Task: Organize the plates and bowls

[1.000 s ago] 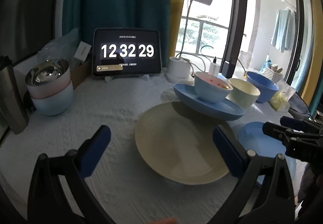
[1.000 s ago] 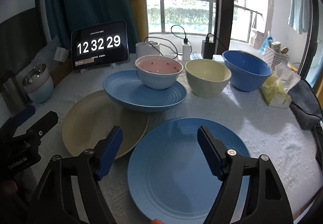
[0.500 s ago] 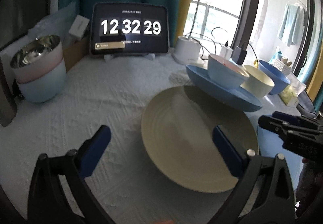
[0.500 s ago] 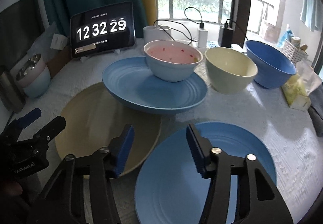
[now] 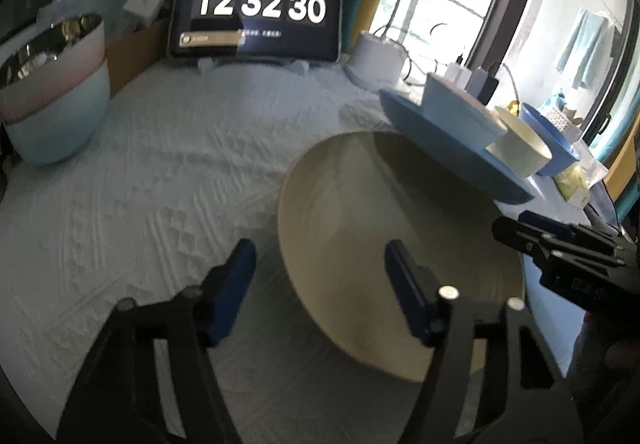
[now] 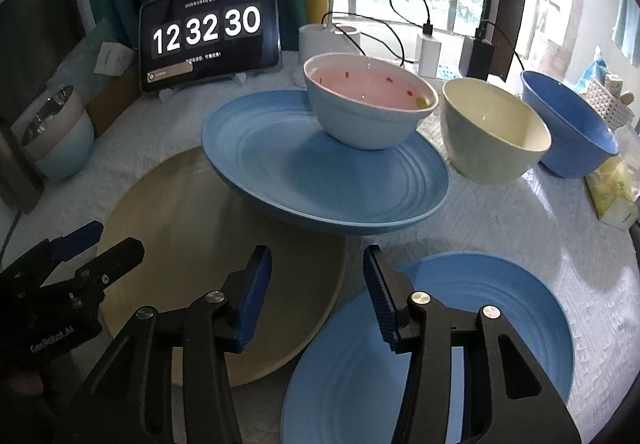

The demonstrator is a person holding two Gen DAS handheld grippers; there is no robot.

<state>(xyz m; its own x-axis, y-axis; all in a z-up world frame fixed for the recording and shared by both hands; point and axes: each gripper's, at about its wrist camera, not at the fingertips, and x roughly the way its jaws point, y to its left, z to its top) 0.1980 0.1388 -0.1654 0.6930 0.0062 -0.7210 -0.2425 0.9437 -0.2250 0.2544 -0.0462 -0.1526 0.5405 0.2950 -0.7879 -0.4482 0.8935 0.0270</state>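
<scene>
Flat blue ribbed plate cut off by bottom edge; round beige plate partly hidden under oval blue dish.

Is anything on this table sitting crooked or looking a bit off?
Yes. The ribbed blue plate is tilted, its near edge propped on the large beige plate instead of lying flat. A pale blue bowl with a pink inside stands on it, off-centre.

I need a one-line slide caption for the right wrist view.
Right gripper, jaws apart, over the gap between cream plate and blue plate; nothing gripped.
</scene>
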